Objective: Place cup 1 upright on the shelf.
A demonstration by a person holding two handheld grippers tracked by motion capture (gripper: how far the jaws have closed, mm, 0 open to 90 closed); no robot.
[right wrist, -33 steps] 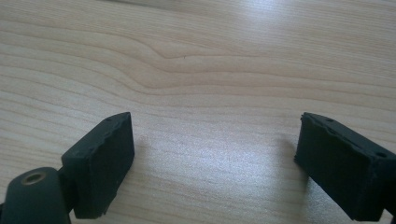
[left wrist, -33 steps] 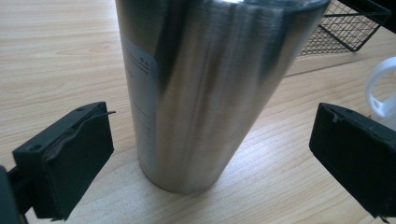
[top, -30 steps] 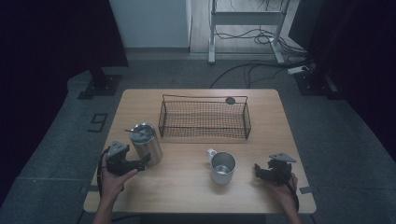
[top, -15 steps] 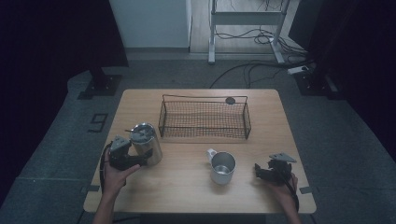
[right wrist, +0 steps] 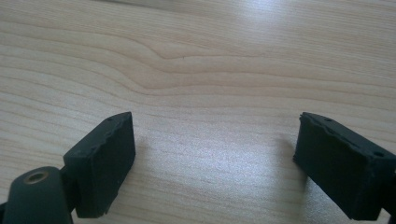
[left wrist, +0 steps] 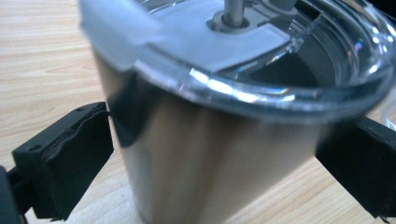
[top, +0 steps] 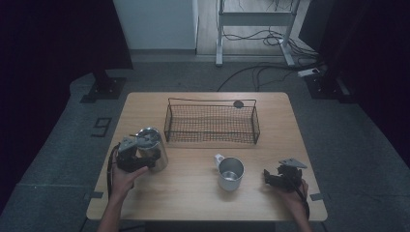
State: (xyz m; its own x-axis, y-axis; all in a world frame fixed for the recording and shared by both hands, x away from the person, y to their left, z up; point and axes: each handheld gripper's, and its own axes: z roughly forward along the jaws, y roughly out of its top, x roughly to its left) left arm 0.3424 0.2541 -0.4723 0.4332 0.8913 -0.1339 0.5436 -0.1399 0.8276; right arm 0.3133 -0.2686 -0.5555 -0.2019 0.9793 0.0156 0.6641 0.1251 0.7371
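A steel tumbler (top: pixel 153 145) with a clear lid stands at the table's left. My left gripper (top: pixel 145 157) reaches it from the left. In the left gripper view the tumbler (left wrist: pixel 201 158) sits between the two black jaws of the left gripper (left wrist: pixel 215 135), and both pads lie against its sides. A white-handled metal mug (top: pixel 230 173) stands upright and empty near the front middle. To the mug's right, my right gripper (top: pixel 267 178) rests low over the wood and points at the mug. The right gripper (right wrist: pixel 215 135) is open over bare wood.
A black wire basket (top: pixel 211 104) stands empty across the back middle of the wooden table (top: pixel 193 203). A small dark round thing (top: pixel 238 103) lies at the basket's far rim. Cables and a stand's legs lie on the floor beyond the table.
My left gripper has slid a little to the right, up to the tumbler, so its jaws now flank it. The tumbler, the mug and the right gripper have stayed put.
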